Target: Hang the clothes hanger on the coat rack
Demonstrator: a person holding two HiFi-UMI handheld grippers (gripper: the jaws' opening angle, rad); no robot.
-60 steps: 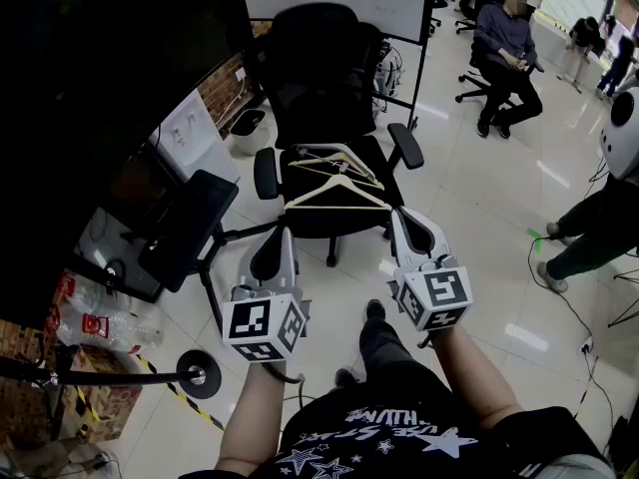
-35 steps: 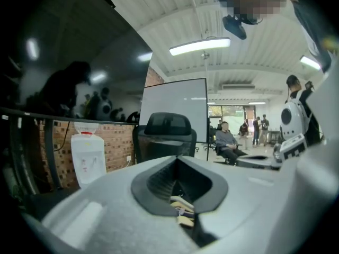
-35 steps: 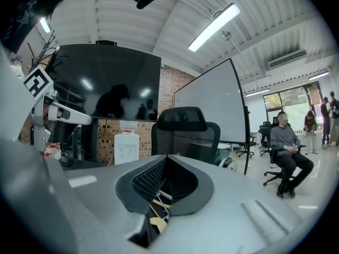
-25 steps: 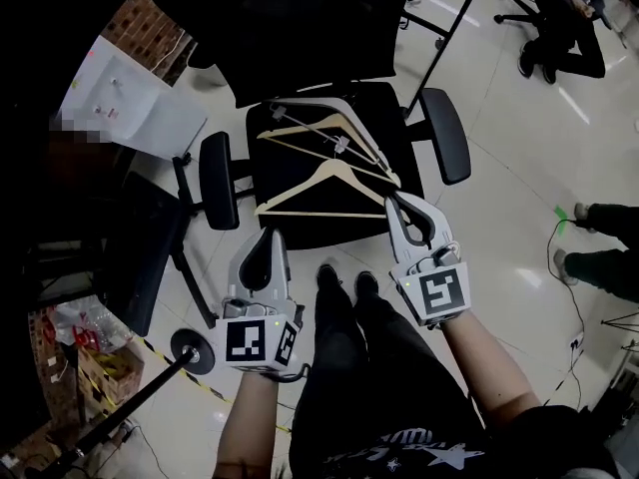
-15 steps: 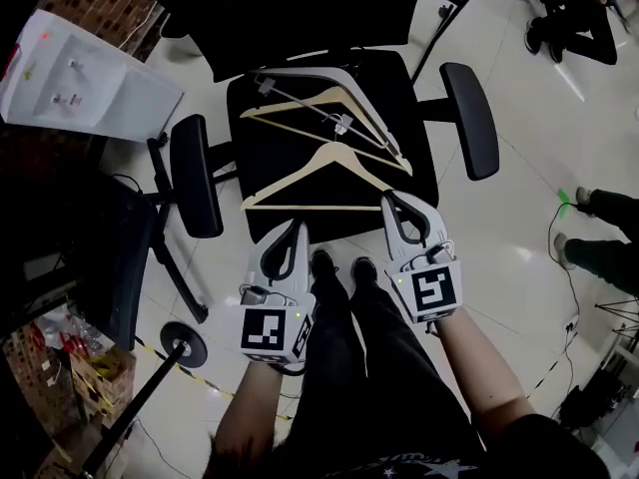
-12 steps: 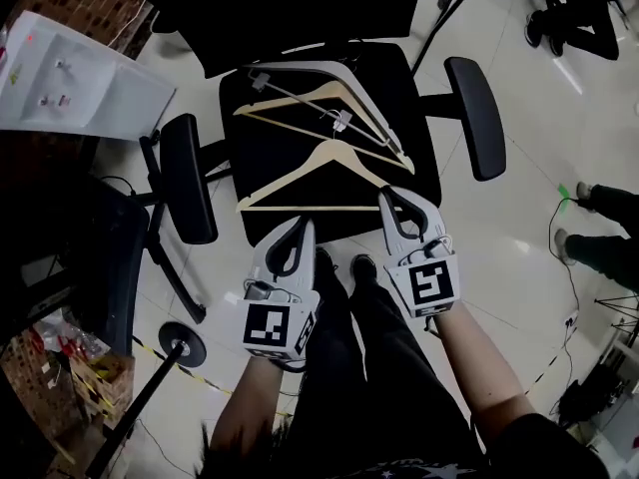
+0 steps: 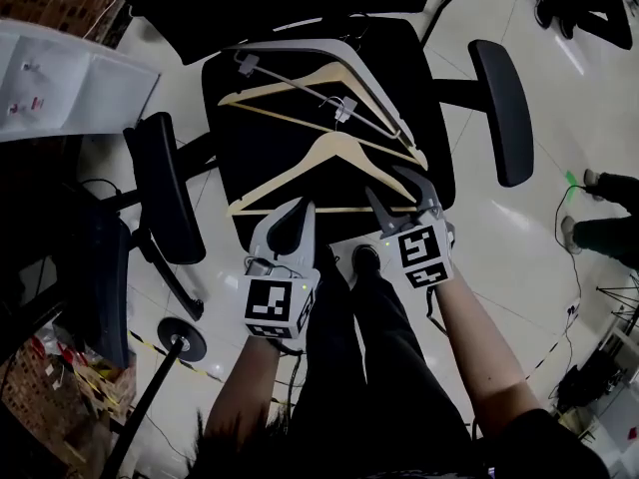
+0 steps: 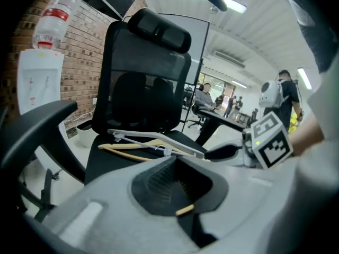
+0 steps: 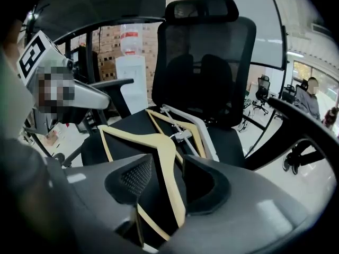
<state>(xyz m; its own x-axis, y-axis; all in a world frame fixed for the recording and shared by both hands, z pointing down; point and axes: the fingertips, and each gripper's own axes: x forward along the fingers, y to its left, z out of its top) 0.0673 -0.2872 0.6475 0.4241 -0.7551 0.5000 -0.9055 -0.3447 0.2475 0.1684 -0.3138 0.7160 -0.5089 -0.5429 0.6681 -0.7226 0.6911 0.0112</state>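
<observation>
The right tongs (image 7: 391, 190) (image 9: 165, 165) have just been opening. Their jaws stand apart astride the right arm of the nearest wooden hanger (image 7: 334, 146) (image 9: 164, 142), and the pads sit either side of the wood without pressing on it. The left tongs (image 7: 304, 208) (image 8: 172, 160) have their jaws together at the tips. They hover over the front edge of the chair seat (image 7: 260, 148), right by that hanger's bottom bar. In the left gripper view a sliver of pale wood shows through the hollow behind the tips, but nothing is clamped.

The hanger lies flat on the seat in the middle of the head view, with its peak towards the backrest and its bar along the seat's near edge. Behind it, higher in the frame, lies a second wooden hanger (image 7: 280, 80). A grey plastic hanger (image 7: 290, 50) with clips rests partly across that one.

The seat belongs to a black office chair. One armrest (image 7: 160, 183) is at the left of the frame and the other (image 7: 504, 108) at the right. Its mesh back and headrest (image 9: 204, 7) fill the top of the right gripper view.

Both of the person's forearms reach in from the bottom edge, and a dark shoe (image 7: 364, 257) shows between the tongs. A white water dispenser (image 7: 60, 78) stands at the upper left before a brick wall. A dark pole on a round base (image 7: 182, 339) sits at the lower left on the glossy floor.
</observation>
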